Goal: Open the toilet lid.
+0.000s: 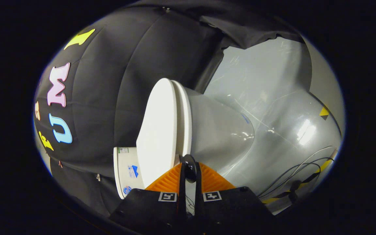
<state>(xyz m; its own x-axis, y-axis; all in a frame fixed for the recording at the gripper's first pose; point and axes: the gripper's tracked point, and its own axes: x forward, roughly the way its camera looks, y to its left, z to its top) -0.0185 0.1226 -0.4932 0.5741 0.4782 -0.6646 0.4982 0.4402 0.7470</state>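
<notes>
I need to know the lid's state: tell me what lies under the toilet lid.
The lid lies shut on the seat, which tops the bowl. The bowl's inside is covered. The gripper sits nearly shut at the lid's edge.

One white toilet (207, 130) with one closed lid (157, 130), one cistern (126, 173), one gripper (190, 174) with two fingers nearly together, several floor cables (292, 176).
</notes>
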